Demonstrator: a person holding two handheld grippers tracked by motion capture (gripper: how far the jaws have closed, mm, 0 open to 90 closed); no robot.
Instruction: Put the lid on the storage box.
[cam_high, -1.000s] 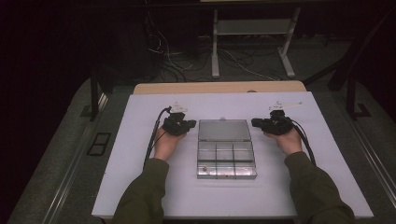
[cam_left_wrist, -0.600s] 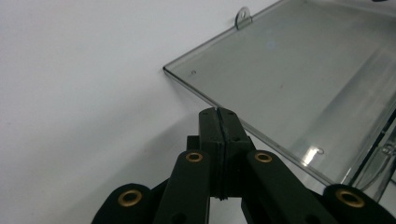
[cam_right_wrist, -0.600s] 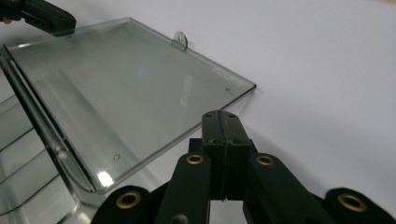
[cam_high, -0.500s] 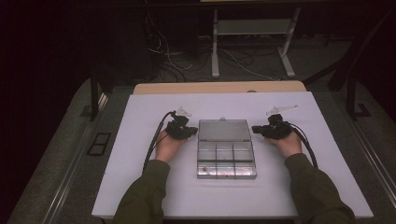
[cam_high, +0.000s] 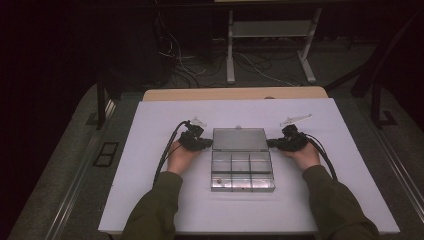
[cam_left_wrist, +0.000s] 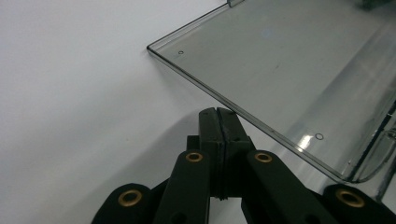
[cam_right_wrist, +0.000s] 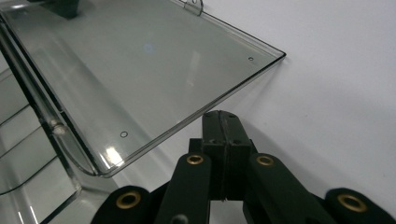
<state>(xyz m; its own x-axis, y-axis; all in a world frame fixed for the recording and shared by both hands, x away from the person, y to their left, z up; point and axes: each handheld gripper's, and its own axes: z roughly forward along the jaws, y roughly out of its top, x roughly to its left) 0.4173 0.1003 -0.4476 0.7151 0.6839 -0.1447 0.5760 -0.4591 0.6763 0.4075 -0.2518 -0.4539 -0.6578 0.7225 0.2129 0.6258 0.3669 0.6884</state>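
Note:
A clear plastic compartment box (cam_high: 242, 170) lies open in the middle of the white table, its lid (cam_high: 238, 139) folded back flat on the far side. My left gripper (cam_high: 206, 144) rests at the lid's left edge, jaws shut with nothing between them. In the left gripper view the shut jaw tips (cam_left_wrist: 218, 114) sit right beside the lid's edge (cam_left_wrist: 261, 123). My right gripper (cam_high: 272, 143) mirrors it at the lid's right edge, also shut and empty. The right gripper view has its tips (cam_right_wrist: 221, 116) just under the lid's rim (cam_right_wrist: 201, 112).
The white table top (cam_high: 150, 200) has free room on both sides and in front of the box. A small white piece (cam_high: 239, 127) lies just beyond the lid. Behind the table are a wooden strip (cam_high: 235, 93), floor cables and a metal stand (cam_high: 270, 45).
Both hands have shifted slightly inward toward the lid's side edges. The box has not moved.

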